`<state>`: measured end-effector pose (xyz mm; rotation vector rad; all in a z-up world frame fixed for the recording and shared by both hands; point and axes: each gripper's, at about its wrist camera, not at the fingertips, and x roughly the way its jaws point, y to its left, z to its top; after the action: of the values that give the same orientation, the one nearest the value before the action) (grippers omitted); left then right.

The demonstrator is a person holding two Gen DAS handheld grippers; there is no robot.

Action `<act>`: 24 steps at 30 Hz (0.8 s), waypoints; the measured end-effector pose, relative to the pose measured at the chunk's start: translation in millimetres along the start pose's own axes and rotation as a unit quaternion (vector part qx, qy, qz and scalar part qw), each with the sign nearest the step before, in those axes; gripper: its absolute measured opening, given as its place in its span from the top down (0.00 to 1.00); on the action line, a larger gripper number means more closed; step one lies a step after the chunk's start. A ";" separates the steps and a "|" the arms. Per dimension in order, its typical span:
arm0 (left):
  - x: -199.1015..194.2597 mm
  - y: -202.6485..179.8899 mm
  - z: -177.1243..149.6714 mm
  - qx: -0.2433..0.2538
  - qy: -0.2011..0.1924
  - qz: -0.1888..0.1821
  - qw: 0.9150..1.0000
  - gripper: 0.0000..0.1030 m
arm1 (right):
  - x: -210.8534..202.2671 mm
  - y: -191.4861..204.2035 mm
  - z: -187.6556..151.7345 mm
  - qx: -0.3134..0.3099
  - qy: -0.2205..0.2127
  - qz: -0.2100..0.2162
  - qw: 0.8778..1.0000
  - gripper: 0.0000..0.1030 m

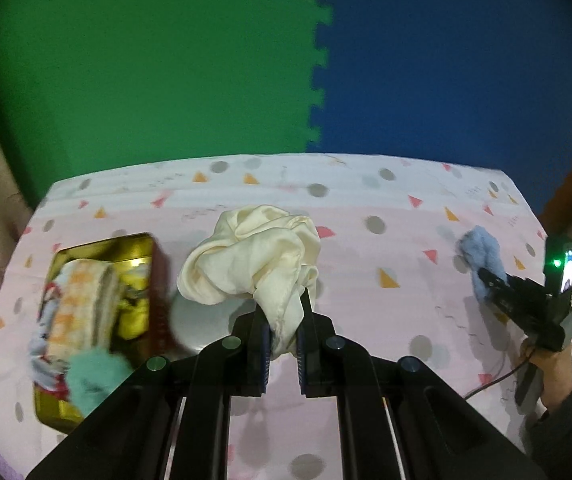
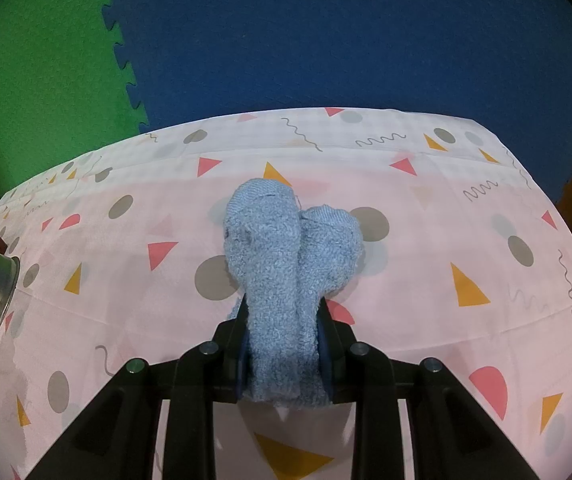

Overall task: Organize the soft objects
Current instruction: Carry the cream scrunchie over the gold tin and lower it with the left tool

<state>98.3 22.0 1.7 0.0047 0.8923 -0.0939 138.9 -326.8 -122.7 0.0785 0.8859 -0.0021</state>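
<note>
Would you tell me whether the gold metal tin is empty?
Not empty: the gold metal tin holds a patterned folded cloth and other soft pieces.

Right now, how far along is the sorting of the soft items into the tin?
Done: the gold tin already holds a patterned cloth and a teal fuzzy piece. In hand: the left gripper is shut on a cream cloth, and the right gripper is shut on a blue fuzzy sock. Left: both held items are outside the tin.
</note>
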 end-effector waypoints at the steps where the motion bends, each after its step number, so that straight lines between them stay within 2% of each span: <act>1: -3.2 8.8 1.1 -0.006 -0.002 0.009 1.000 0.92 | 0.0 -0.1 0.0 0.000 0.000 0.000 1.000 0.72; 12: -8.2 76.1 5.7 -0.045 -0.008 0.076 0.996 0.92 | -0.3 0.0 0.1 -0.001 0.000 -0.001 1.000 0.72; 24: 19.8 119.7 5.8 -0.071 0.012 0.110 0.991 0.92 | -0.3 0.2 0.4 -0.001 0.000 -0.001 1.000 0.72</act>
<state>125.2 139.3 -14.3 -0.0277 0.9165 0.1755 139.0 -326.6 -122.2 0.0758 0.8853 -0.0031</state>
